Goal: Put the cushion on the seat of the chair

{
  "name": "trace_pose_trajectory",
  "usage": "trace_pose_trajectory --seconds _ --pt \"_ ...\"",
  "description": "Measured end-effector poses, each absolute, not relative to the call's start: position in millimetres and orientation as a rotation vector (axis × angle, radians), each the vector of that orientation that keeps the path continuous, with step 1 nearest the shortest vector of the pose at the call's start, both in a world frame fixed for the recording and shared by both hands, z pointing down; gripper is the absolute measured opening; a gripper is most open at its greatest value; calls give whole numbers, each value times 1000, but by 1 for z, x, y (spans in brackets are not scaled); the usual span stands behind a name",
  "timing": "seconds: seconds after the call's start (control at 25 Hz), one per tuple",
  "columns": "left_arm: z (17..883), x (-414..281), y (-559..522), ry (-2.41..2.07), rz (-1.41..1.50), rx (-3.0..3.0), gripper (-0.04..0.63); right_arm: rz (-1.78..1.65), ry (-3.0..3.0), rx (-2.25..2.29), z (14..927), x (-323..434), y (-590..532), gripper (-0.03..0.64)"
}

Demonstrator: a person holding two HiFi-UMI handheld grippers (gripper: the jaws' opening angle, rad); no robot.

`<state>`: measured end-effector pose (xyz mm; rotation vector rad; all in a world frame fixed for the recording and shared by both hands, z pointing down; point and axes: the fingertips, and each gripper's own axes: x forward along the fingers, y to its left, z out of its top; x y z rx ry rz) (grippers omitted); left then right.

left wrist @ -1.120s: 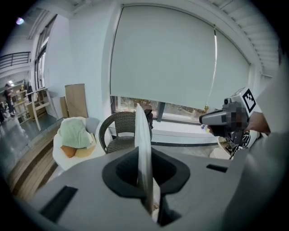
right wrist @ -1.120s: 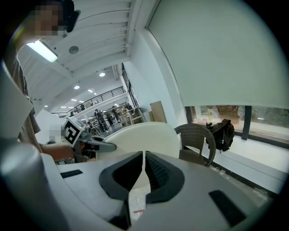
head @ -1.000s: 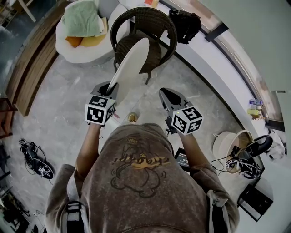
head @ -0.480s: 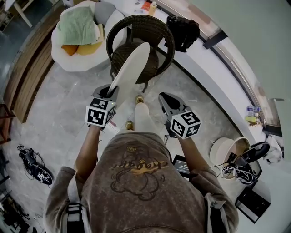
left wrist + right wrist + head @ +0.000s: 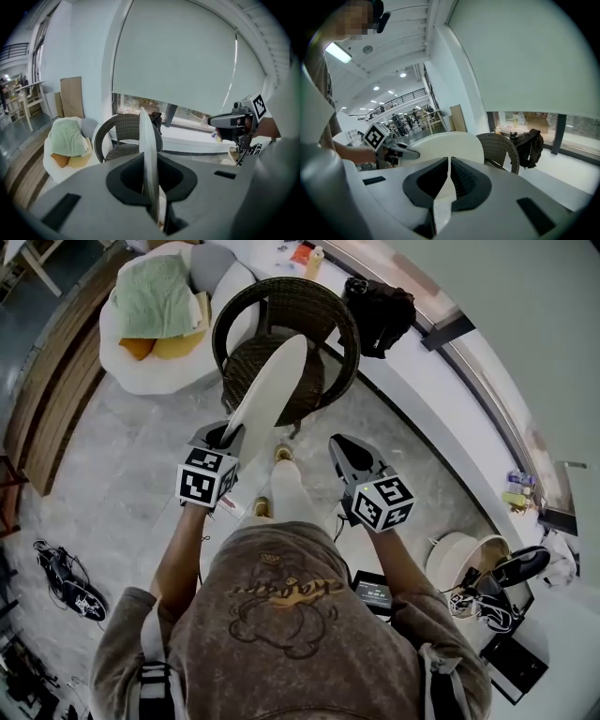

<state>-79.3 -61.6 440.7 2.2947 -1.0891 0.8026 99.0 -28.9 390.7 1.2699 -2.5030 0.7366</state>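
Head view shows the person from above, a gripper in each hand held out over a pale stone floor [image 5: 122, 465]. The left gripper [image 5: 223, 435] is clamped on the near rim of the cushion [image 5: 272, 385], a round white disc held up on edge and tilted away from the person, its far end crossing over the seat [image 5: 246, 360] of the dark wicker chair [image 5: 281, 298] without lying on it. The right gripper [image 5: 339, 446] hangs beside the cushion, apart from it. Behind the chair a black bag [image 5: 380, 301] sits on a white ledge [image 5: 422, 381], and to the chair's left a white armchair [image 5: 127, 367] carries a green blanket [image 5: 155, 292]. Left gripper view looks along the jaws, pressed against both faces of the cushion, which is seen edge-on as a thin upright blade; the chair stands just past it, its seat bare, and the right gripper shows well off to one side. Right gripper view shows that gripper's jaws brought together to a narrow slit with nothing between them; beyond them the cushion's broad white face is turned toward the camera, the left gripper at its rim and the chair and bag behind it.
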Motion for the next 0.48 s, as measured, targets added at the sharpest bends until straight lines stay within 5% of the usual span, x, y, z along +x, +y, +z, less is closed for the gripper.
trace_pose_trajectory --seconds 0.48 --pt "477 -65 -86 -1017 728 2209 38 736 -2482 1160 420 97 -51 32"
